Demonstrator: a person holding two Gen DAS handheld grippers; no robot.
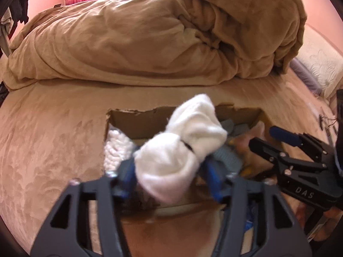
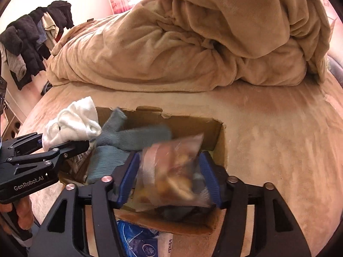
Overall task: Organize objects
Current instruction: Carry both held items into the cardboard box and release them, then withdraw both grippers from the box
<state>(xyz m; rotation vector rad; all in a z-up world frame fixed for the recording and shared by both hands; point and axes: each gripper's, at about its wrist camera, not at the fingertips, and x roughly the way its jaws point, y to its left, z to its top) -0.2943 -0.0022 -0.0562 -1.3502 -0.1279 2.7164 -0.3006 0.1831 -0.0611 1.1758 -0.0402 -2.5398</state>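
A torn cardboard box (image 1: 137, 126) lies open on the bed; it also shows in the right wrist view (image 2: 214, 132). My left gripper (image 1: 169, 171) is shut on a white rolled cloth bundle (image 1: 184, 147), held above the box's left half; the bundle shows in the right wrist view (image 2: 72, 122). My right gripper (image 2: 169, 177) is shut on a clear plastic bag of snacks (image 2: 171, 171), held above the box's near right side. In the left wrist view the right gripper (image 1: 268, 139) shows at the right. Grey-blue cloths (image 2: 133, 141) lie inside the box.
A heaped tan duvet (image 1: 160, 34) fills the back of the bed. A white knitted item (image 1: 116, 147) lies in the box's left corner. Blue and white packets (image 2: 141, 242) lie by the box's near edge. Dark clothes (image 2: 32, 42) hang at the left.
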